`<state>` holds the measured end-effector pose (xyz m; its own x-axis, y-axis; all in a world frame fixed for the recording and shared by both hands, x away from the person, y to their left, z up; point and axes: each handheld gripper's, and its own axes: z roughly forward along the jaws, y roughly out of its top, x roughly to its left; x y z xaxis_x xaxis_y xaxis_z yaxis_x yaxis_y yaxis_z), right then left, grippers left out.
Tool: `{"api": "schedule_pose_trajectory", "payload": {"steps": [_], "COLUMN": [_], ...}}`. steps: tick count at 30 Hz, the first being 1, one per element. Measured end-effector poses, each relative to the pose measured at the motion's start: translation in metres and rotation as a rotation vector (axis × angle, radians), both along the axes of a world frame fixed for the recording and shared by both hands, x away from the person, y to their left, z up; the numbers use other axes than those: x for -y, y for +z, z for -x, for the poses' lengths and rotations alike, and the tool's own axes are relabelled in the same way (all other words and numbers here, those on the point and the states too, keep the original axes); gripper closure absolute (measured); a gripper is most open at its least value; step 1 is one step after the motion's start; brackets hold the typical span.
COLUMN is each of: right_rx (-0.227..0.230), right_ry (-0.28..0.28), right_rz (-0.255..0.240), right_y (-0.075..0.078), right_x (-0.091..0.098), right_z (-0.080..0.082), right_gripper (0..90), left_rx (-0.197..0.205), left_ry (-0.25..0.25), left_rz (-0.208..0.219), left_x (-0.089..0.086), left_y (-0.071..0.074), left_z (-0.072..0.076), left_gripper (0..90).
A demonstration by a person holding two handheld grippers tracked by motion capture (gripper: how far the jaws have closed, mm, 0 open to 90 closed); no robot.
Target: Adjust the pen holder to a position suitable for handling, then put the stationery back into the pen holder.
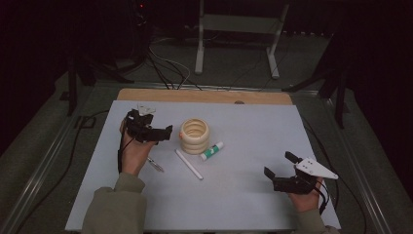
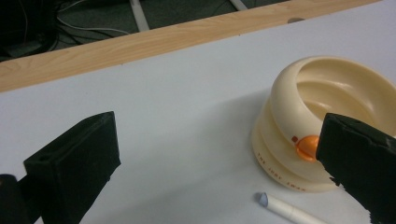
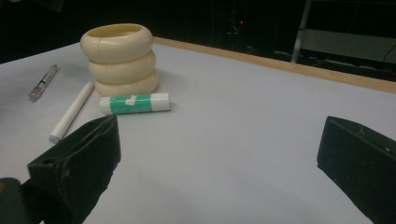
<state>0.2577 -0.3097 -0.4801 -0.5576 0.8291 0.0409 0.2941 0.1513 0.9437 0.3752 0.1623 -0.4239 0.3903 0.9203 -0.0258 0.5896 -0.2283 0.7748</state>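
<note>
The cream ringed holder stands upright at the centre of the high view on the white tabletop. The left hand-held gripper, jaws apart and empty, sits just left of it. A glue stick and a white marker lie just below the holder, a pen lower left. The right hand-held gripper, jaws apart, holds nothing at lower right, well apart.

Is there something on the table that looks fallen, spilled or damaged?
Nothing looks spilled or broken. The cream ringed holder stands upright and seems empty, while the glue stick, the white marker and a small pen lie flat on the table around it, probably not yet put in. Both grippers are open and hold nothing.
</note>
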Motion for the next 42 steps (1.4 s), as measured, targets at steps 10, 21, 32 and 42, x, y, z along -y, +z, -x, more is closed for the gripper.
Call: {"api": "schedule_pose_trajectory", "payload": {"steps": [10, 21, 32, 42], "right_rx": [-0.002, -0.002, 0.001, 0.0], "right_ry": [-0.003, -0.004, -0.004, -0.008], "right_rz": [-0.001, -0.002, 0.001, 0.006], "right_y": [0.0, 0.0, 0.0, 0.0], "right_x": [0.0, 0.0, 0.0, 0.0], "right_z": [0.0, 0.0, 0.001, 0.001], "right_gripper": [0.1, 0.1, 0.1, 0.1], "left_rx": [-0.013, 0.002, -0.048, -0.021], "left_ry": [0.026, 0.004, -0.038, -0.078], "left_rz": [0.006, 0.019, 0.03, 0.055], "left_x": [-0.009, -0.012, -0.017, -0.015], "left_y": [-0.007, -0.016, -0.033, -0.042], "left_z": [0.006, 0.02, 0.031, 0.044], "left_gripper": [0.2, 0.2, 3.6, 47.0]}}
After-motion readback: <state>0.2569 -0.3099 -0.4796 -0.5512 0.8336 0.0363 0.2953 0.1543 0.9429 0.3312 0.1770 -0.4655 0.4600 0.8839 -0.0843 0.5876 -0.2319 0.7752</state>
